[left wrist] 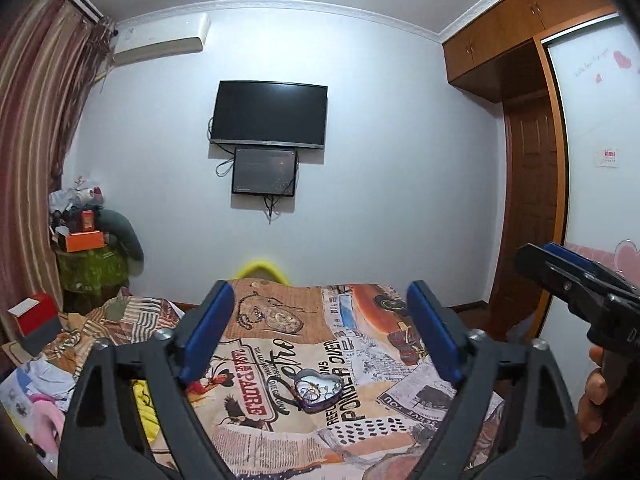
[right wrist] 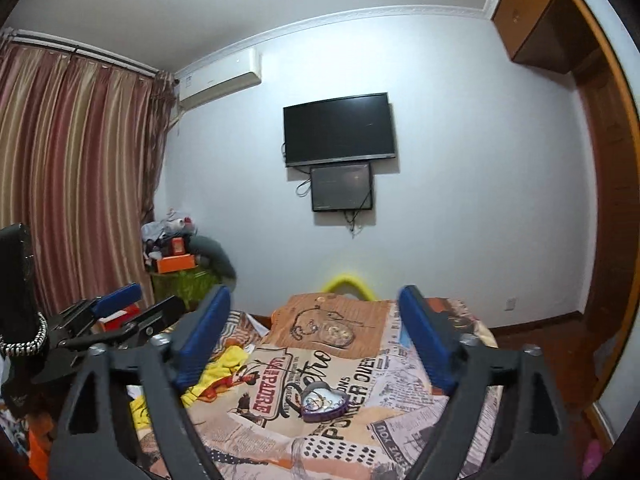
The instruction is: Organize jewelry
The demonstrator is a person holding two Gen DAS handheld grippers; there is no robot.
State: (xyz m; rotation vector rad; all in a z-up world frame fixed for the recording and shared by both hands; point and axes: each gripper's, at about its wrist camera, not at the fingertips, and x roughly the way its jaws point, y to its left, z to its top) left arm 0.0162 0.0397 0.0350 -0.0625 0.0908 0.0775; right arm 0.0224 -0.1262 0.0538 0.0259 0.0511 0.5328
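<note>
On the patterned bedspread (left wrist: 360, 432), a heart-shaped tin (left wrist: 318, 391) of jewelry (left wrist: 316, 390).

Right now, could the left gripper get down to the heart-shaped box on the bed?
Probably yes. The left gripper is open, the heart-shaped box lies uncovered on the bed ahead between its fingers, and the right gripper hangs off to the side.

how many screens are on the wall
2. A large black TV is mounted at the middle of the far wall, and a smaller dark screen hangs directly below it, overlapping its bottom edge. Both look off.
</note>
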